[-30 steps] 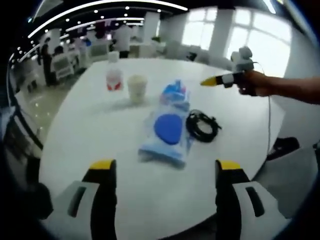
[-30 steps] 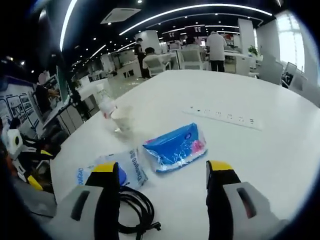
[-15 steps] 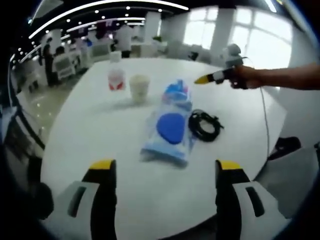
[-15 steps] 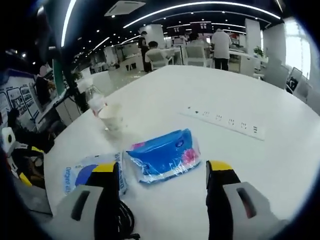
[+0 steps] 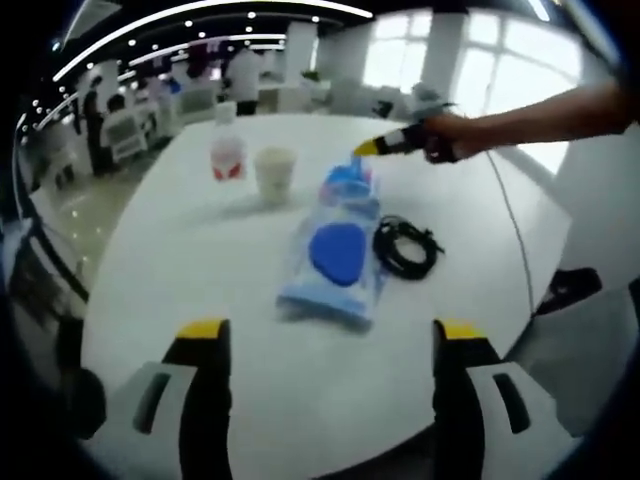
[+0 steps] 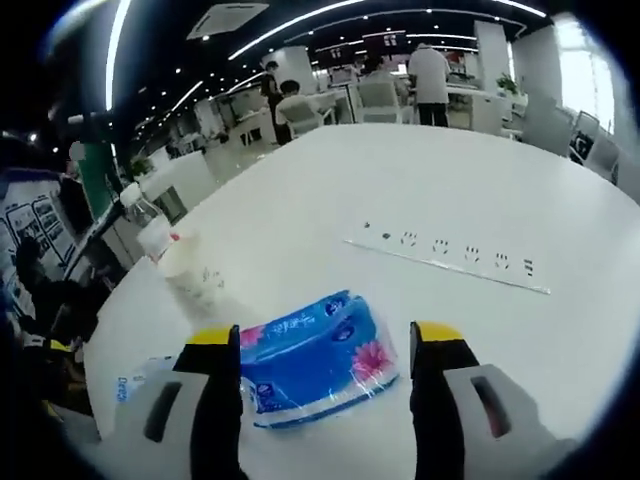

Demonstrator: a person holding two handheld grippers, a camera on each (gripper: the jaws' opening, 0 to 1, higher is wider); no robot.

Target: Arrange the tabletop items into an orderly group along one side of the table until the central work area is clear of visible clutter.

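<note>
Tissue pack (image 6: 312, 358), blue with a pink flower print, lies on the white table (image 6: 480, 190) straight ahead of the right gripper (image 6: 327, 337), whose yellow-tipped jaws stand wide apart on either side of it; whether they touch the wrapper cannot be told. In the left gripper view that gripper reaches in from the right, held in a hand (image 5: 445, 136) at the end of an outstretched bare forearm, its yellow tip just over the far end of the tissue pack (image 5: 348, 184).

The left gripper (image 5: 330, 332) hangs above the near table edge with jaws spread wide, holding nothing. Ahead of it lies a clear bag with a blue disc (image 5: 337, 258), touching the tissue pack's near end. A coiled black cable (image 5: 403, 247) sits just beside the bag. Farther off stand a paper cup (image 5: 275, 176) and a plastic bottle with a red label (image 5: 227, 150), near each other. A white power strip (image 6: 450, 264) lies farther along the table in the right gripper view.
</note>
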